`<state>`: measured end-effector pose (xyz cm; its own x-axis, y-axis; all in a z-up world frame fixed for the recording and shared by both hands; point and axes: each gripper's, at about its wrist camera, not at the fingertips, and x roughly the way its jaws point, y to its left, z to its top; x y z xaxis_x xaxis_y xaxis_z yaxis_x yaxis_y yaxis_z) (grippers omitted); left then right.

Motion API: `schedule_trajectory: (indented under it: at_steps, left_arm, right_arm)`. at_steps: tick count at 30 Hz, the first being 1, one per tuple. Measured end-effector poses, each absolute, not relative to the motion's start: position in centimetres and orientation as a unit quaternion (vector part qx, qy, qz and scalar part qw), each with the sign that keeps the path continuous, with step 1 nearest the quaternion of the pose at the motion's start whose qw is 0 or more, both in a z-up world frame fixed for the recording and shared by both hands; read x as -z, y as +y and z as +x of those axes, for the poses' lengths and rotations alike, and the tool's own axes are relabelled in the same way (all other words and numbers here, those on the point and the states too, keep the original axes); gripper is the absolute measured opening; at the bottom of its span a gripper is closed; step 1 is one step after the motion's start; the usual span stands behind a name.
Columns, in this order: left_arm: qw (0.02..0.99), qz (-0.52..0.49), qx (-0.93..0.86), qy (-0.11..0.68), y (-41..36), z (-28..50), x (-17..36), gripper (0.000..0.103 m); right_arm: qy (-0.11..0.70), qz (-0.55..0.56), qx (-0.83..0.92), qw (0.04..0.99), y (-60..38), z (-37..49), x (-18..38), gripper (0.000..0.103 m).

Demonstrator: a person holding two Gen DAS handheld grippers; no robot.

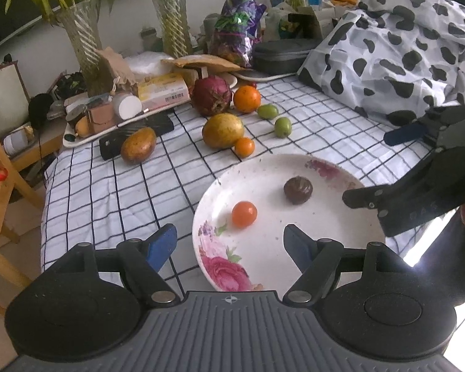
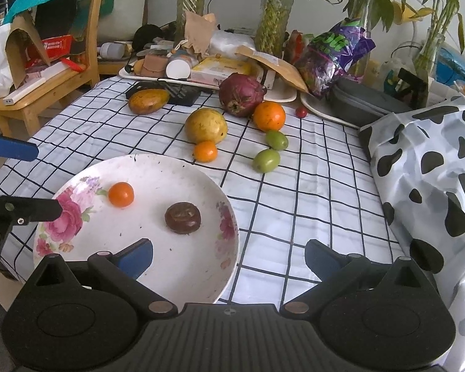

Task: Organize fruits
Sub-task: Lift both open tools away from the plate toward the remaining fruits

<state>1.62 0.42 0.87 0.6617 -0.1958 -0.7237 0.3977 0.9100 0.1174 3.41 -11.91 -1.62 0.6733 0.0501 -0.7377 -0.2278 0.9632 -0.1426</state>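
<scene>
White plate point(image 1: 294, 167) with pink roses and specks, just ahead of left gripper point(image 1: 229, 245), blue pads point(image 1: 161, 243) on black arms. On plate: small orange fruit point(image 1: 244, 214), dark brown wrinkled fruit point(image 1: 298, 189). Beyond: white tablecloth point(image 1: 108, 192) gridded in black lines. Farther ahead: yellow-green mango point(image 1: 222, 130), brown-yellow mango point(image 1: 138, 145), deep red dragon fruit point(image 1: 211, 95), large orange point(image 1: 246, 99), small orange point(image 1: 244, 147), two green fruits point(image 1: 267, 111). Right of right gripper point(image 2: 229, 259), also blue-padded: white cloth with black cow patches point(image 2: 434, 167). Far ahead: purple bag point(image 2: 334, 59).
</scene>
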Motion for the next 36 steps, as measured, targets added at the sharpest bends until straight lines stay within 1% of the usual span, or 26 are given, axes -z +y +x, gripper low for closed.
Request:
schedule_trajectory:
  at_steps: [14, 26, 36]
  left_arm:
    - [0.924, 0.110, 0.133, 0.343, 1.8, 2.7, -2.1, 0.075]
    - [0.925, 0.115, 0.119, 0.341, 2.6, 5.0, -1.9, 0.075]
    - [0.924, 0.119, 0.117, 0.344, 3.1, 7.7, -1.5, 0.075]
  right_arm:
    - [0.377, -0.091, -0.049, 0.921, -13.1, 4.0, 0.9, 0.103]
    - [0.355, -0.100, -0.042, 0.928, -13.0, 5.9, 0.6, 0.103]
    - [0.362, -0.097, -0.033, 0.927, -13.8, 8.4, 1.1, 0.103]
